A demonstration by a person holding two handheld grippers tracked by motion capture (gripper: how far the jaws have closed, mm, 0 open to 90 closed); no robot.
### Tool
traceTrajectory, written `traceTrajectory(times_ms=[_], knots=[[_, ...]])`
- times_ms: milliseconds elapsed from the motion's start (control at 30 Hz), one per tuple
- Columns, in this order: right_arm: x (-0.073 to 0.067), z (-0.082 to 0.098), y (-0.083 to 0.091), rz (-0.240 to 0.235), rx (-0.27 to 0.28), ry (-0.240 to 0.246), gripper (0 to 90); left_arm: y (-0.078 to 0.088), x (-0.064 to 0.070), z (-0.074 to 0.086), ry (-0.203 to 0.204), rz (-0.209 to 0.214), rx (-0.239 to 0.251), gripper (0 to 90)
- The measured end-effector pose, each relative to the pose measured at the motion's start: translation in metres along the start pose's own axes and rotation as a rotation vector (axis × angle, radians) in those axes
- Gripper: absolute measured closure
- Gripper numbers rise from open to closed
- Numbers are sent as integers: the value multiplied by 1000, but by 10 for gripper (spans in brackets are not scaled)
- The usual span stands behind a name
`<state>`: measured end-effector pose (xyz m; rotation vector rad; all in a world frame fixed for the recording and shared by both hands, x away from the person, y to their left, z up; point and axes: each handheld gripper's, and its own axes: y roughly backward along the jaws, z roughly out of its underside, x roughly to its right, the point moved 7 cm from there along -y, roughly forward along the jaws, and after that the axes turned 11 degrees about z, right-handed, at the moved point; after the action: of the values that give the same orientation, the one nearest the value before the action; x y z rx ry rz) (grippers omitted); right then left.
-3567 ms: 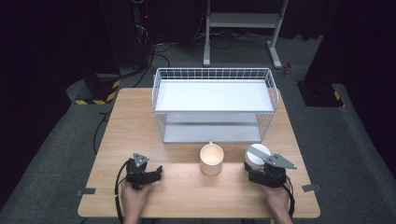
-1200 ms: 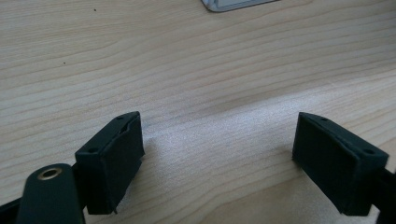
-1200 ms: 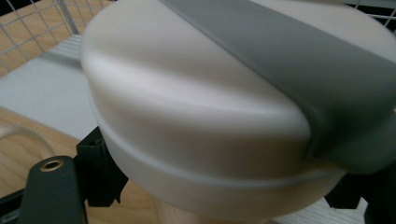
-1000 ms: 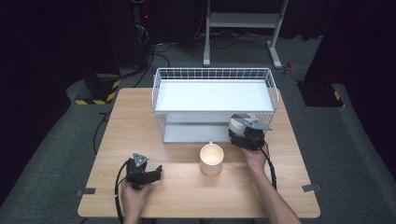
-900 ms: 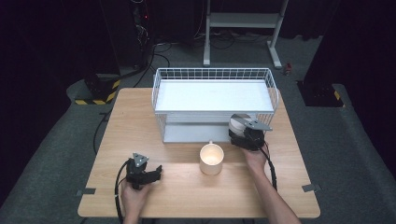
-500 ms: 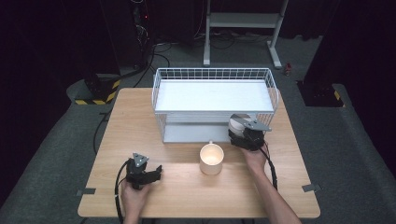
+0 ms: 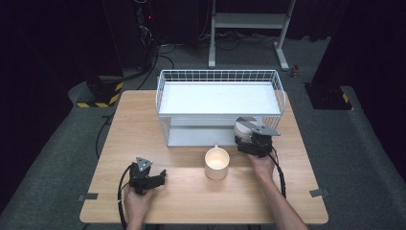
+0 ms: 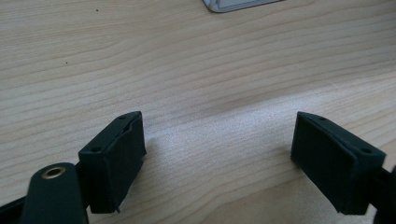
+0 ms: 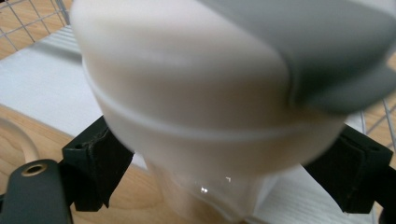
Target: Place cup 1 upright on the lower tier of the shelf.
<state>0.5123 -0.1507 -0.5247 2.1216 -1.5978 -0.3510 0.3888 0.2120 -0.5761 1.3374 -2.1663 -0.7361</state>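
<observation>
Carried forward from the table's near edge, the right gripper now holds a round white container with a grey lid at the wire basket's front. Its jaws have just been opening, the smooth container between them. Next likely comes letting go. The left gripper rests open on wood.

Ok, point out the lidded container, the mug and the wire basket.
Lidded container [image 9: 205,102], right gripper view, on its cream side wall.
Mug [image 7: 217,164], high view, on its inside.
Wire basket [image 7: 218,76], high view, on its far rim.
</observation>
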Motion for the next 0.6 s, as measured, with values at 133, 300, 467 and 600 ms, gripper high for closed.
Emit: traceTrajectory(times_ms=[133,300,467,600], knots=[[3,6,3,1,-14,-3,142,0,0,0,1,0,0,178],[0,9,8,6,-16,-1,207,0,0,0,0,0,0,179],[0,11,5,25,-34,4,210,0,0,0,1,1,0,178],[0,11,4,45,-44,12,215,0,0,0,0,2,0,178]])
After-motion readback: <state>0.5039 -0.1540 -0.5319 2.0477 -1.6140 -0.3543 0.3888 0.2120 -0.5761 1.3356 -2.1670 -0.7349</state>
